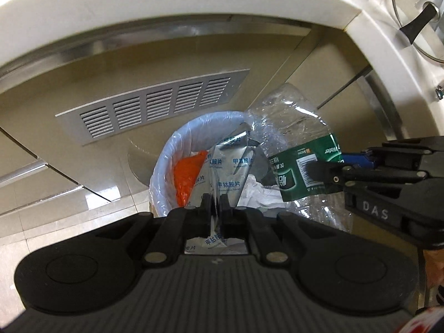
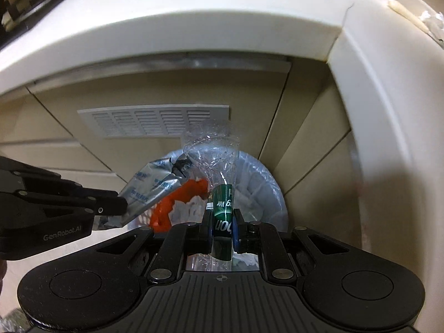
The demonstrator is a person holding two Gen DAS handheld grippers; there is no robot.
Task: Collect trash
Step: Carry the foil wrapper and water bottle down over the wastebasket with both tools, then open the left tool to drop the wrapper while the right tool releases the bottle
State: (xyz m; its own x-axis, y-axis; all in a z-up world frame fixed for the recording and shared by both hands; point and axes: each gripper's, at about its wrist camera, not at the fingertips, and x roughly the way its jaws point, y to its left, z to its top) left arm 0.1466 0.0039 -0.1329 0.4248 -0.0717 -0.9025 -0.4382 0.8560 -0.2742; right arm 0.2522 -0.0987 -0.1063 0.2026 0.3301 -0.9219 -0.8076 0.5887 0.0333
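My left gripper is shut on a silver foil pill sheet with blue print, held over a white-lined bin. In the right wrist view that foil sheet hangs from the left gripper at the left, above the bin. My right gripper is shut on a crushed clear plastic bottle at its green label. The bottle and the right gripper enter the left wrist view from the right, over the bin's right side. Orange wrapping and white tissue lie inside.
The bin stands on the floor in a corner of beige cabinets, below a louvred vent. A thick white counter edge arches overhead. A pot lid with a black handle rests on the counter at upper right. Tiled floor lies left.
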